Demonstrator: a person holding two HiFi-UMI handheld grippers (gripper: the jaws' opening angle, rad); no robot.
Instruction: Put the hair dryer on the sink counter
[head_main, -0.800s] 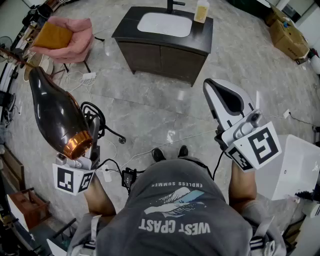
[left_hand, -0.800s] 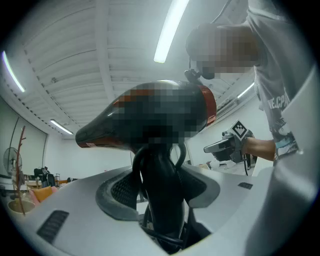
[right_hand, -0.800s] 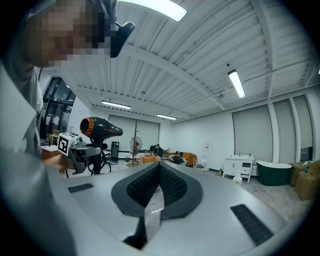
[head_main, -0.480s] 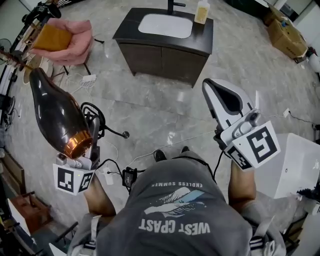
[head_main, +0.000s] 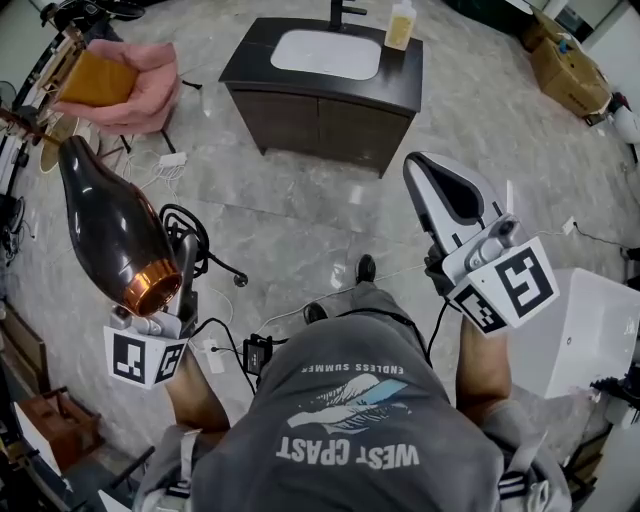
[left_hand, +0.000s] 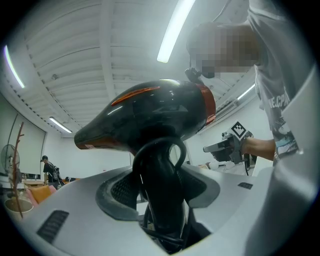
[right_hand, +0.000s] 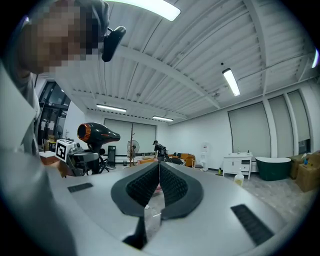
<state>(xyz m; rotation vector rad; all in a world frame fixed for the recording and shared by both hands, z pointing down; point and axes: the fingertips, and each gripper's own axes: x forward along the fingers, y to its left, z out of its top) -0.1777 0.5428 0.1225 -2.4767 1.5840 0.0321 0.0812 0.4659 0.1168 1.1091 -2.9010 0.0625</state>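
Observation:
A black hair dryer with a copper rear ring is held upright at the left, nozzle pointing away from me. My left gripper is shut on its black handle, with the cord looped beside it. In the left gripper view the handle sits clamped between both pads of the left gripper, below the dryer body. My right gripper is shut and holds nothing; its pads meet in the right gripper view. The dark sink counter with a white basin stands ahead across the floor.
A soap bottle and a black faucet stand on the counter. A pink armchair is at the far left, cardboard boxes at the far right, a white box near my right. Cables trail over the marble floor.
The person has taken a step toward the sink, one foot now ahead of the other. Both grippers keep their pose, the dryer still in the left one.

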